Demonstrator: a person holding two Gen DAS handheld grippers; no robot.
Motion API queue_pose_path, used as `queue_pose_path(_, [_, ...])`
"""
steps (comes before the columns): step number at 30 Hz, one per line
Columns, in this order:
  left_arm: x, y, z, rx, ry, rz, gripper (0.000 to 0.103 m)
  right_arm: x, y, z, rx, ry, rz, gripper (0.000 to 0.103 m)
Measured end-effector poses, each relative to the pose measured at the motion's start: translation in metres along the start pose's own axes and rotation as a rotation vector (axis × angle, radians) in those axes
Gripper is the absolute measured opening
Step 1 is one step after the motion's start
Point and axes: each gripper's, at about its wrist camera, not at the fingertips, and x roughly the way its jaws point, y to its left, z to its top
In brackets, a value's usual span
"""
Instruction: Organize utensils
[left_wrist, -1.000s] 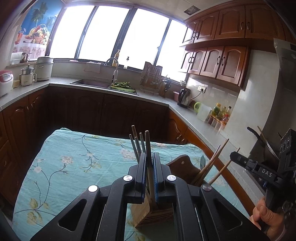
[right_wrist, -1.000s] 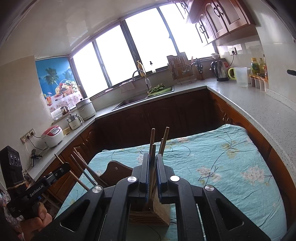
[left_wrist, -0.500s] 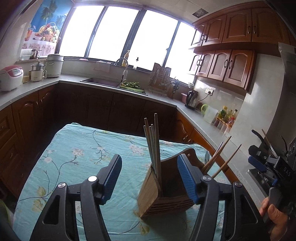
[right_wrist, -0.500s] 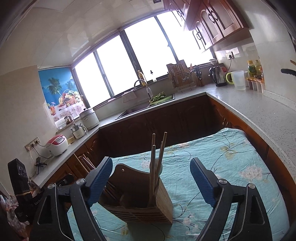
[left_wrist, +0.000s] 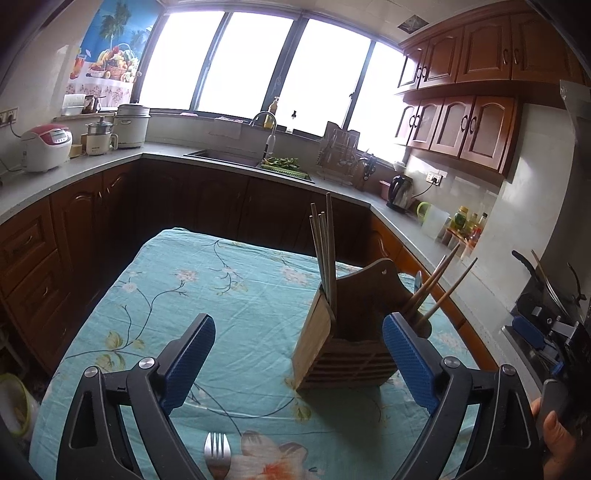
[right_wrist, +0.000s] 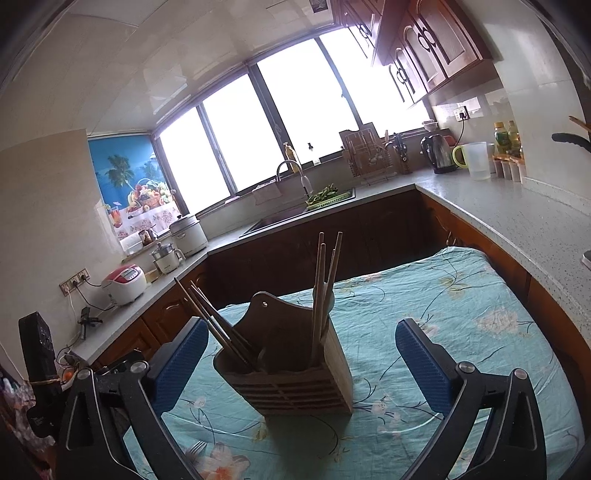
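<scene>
1. Wooden holder (left_wrist: 347, 339) stands upright on the floral tablecloth (left_wrist: 229, 295); chopsticks (left_wrist: 325, 254) stand in its compartments.
2. Left gripper (left_wrist: 299, 360): jaws wide, empty. Right gripper (right_wrist: 301, 365): same.
3. Fork (left_wrist: 217, 456) lies flat in front of the holder, tines toward it, long axis along the left gripper's fingers; left is probably nearer.

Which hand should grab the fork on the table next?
Probably the left. The fork lies between the open left gripper's fingers, just below it. In the right wrist view it sits off beside the open right gripper's left finger.
</scene>
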Motion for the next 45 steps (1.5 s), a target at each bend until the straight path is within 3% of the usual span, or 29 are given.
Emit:
queue_pose_path(12, [-0.068,-0.003,-0.036,0.058,-0.027,0.023,0.101,-0.048,0.019,-0.049,-0.041,0.0,0.011,0.102])
queue_pose_path(19, [-0.126,-0.015,-0.042,0.13,-0.161,0.064,0.102,-0.095,0.057,-0.039,-0.176,-0.087,0.031,0.103])
queue_pose_path(24, [-0.154,-0.016,-0.081,0.148,-0.226,0.084,0.102,-0.119,0.072,-0.066,-0.242,-0.159,-0.003,0.103])
queue_pose_path(32, [-0.15,-0.012,-0.139,0.184,-0.166,0.121,0.102,-0.115,0.066,-0.13,-0.275,-0.127,-0.082,0.103])
queue_pose_path(45, [-0.164,-0.015,-0.157,0.212,-0.12,0.141,0.102,-0.131,0.057,-0.169,-0.259,-0.084,-0.111,0.103])
